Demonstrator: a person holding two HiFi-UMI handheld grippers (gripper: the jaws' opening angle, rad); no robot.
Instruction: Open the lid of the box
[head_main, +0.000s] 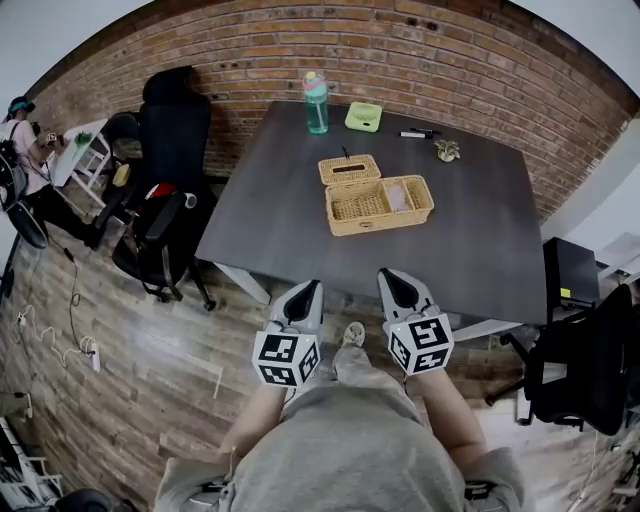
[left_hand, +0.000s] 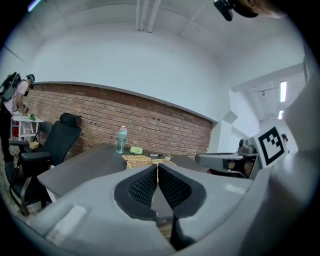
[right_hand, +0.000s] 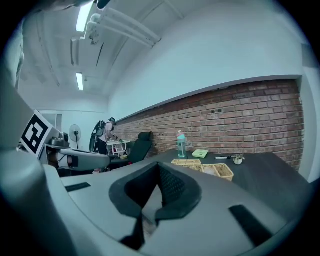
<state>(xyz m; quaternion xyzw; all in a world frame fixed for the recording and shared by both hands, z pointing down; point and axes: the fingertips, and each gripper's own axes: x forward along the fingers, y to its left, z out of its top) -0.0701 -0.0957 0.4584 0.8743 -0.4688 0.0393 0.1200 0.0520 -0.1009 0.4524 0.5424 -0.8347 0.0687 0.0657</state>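
Observation:
A wicker box (head_main: 380, 205) stands in the middle of the dark table (head_main: 470, 250), its top uncovered. Its flat wicker lid (head_main: 349, 169) lies on the table just behind it, touching the box's far left edge. My left gripper (head_main: 308, 288) and right gripper (head_main: 393, 276) hang side by side close to my body, short of the table's near edge and well away from the box. Both are shut with nothing between the jaws. In the left gripper view the left gripper (left_hand: 157, 168) points at the box (left_hand: 161, 162). In the right gripper view the box (right_hand: 220, 170) lies right of the right gripper (right_hand: 159, 168).
At the table's far edge stand a teal bottle (head_main: 316, 102), a green container (head_main: 364, 116), a marker (head_main: 415, 133) and a small plant (head_main: 447, 150). Black office chairs (head_main: 165, 200) stand to the left, another chair (head_main: 590, 370) at right. A person (head_main: 20, 130) stands far left.

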